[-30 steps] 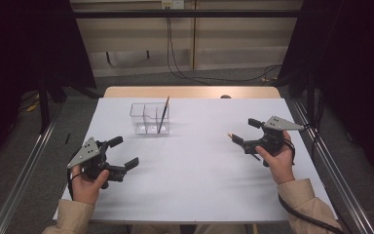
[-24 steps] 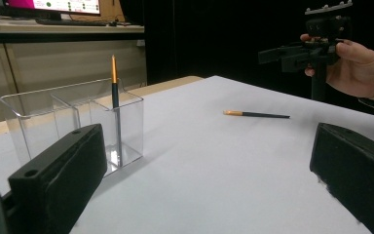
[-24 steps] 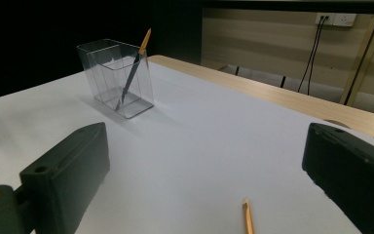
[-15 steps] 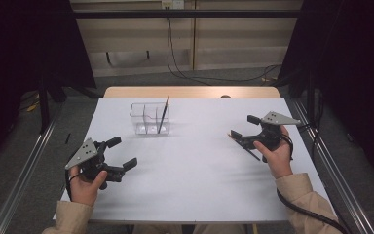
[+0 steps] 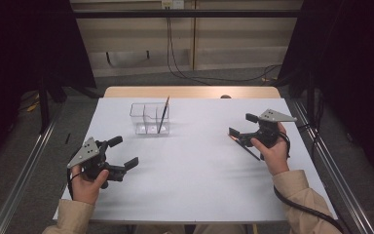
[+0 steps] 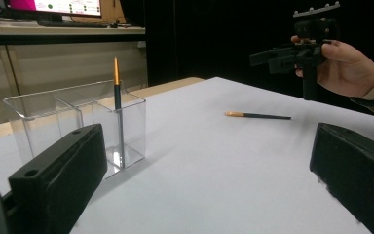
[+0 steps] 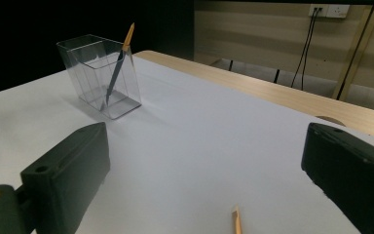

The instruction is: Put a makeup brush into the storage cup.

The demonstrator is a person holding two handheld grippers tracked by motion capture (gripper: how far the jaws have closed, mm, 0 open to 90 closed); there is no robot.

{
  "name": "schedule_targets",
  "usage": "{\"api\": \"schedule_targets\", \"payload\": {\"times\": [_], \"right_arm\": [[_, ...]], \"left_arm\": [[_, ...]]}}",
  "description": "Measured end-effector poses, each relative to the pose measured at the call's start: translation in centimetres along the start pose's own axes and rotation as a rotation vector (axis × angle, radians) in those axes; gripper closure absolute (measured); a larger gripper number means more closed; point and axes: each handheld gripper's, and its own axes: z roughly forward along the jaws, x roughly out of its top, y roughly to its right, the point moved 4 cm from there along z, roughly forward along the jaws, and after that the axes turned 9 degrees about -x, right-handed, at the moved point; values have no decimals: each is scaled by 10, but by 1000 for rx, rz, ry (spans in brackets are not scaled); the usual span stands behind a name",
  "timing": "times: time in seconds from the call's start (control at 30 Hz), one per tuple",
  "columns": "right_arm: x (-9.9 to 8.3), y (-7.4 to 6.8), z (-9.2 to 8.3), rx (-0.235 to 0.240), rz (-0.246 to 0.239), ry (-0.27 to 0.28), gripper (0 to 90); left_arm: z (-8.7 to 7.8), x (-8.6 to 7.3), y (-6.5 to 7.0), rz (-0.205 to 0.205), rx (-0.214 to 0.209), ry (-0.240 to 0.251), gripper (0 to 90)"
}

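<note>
Jaws on my right gripper (image 5: 238,127) stand wide apart with nothing between them; it hangs just above the loose pencil (image 5: 246,146), which lies flat on the white surface (image 5: 195,185) under its lower jaw; in the right gripper view the orange end of that pencil (image 7: 236,220) shows at the bottom, between the two black jaws. Out from there, well apart across the surface, sits the clear holder (image 5: 149,118), a box with several compartments; one pencil (image 5: 163,114) leans in its right-hand compartment, orange end up. My left gripper (image 5: 124,152) rests near the front left of the surface, also wide open and empty; from its view the lying pencil (image 6: 258,115) shows beyond the jaws, with the right hand (image 6: 350,66) above it.

I judge the step in hand to be the pick-up of the second pencil; it is not yet gripped. The next move calls for me to lower the right gripper until the jaws straddle the shaft, close on it across its width, then lift and carry it to the holder; a thin round shaft on a smooth surface may roll away if one jaw touches first.
</note>
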Motion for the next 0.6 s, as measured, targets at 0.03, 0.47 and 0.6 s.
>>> {"api": "schedule_targets", "payload": {"times": [0.03, 0.47, 0.6], "right_arm": [[0, 1, 1, -3, -1, -3, 32], [0, 11, 9, -23, -8, -52, 32], [0, 13, 11, -24, -19, -82, 36]], "left_arm": [[0, 0, 0, 3, -3, -7, 1], [6, 1, 2, 4, -11, -6, 1], [6, 1, 1, 3, -15, -8, 1]]}}
